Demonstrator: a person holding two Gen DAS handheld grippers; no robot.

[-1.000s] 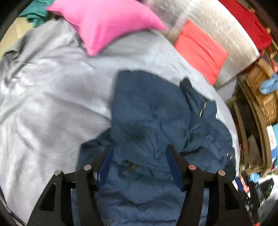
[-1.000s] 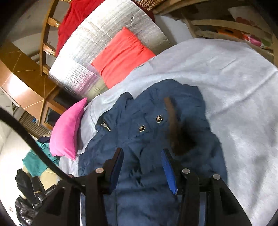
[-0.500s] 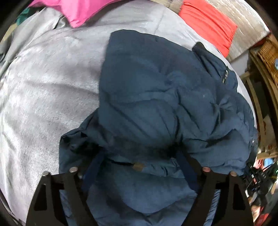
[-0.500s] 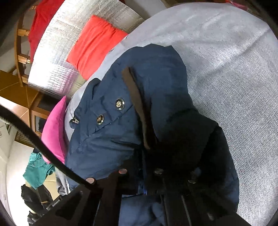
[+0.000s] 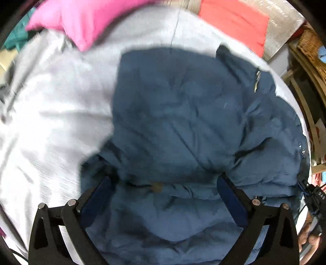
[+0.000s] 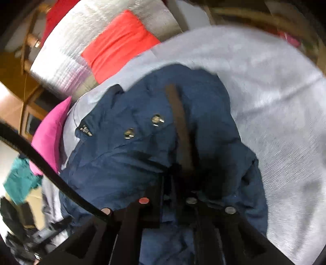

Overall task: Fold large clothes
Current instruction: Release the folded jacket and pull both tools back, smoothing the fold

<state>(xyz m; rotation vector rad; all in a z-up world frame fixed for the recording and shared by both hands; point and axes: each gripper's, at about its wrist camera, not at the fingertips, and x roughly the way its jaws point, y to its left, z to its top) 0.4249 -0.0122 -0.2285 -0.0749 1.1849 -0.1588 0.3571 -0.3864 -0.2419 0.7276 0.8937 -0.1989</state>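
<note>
A navy padded jacket lies crumpled on a light grey bedspread. In the right wrist view the jacket shows metal snaps and a brown strip along its edge. My left gripper is open, its blue-padded fingers wide apart over the jacket's near fold, nothing between them. My right gripper is shut on a bunched dark fold of the jacket; its fingertips are hidden in the fabric.
A pink pillow and a red-orange cushion lie at the far side, against a silver quilted panel. Wicker and wooden furniture stands to the right. Teal cloth lies at the left.
My right gripper closed on a jacket fold and keeps holding it. My left gripper dipped onto the jacket and has drawn back a little, still open. Both views are motion-blurred now.
</note>
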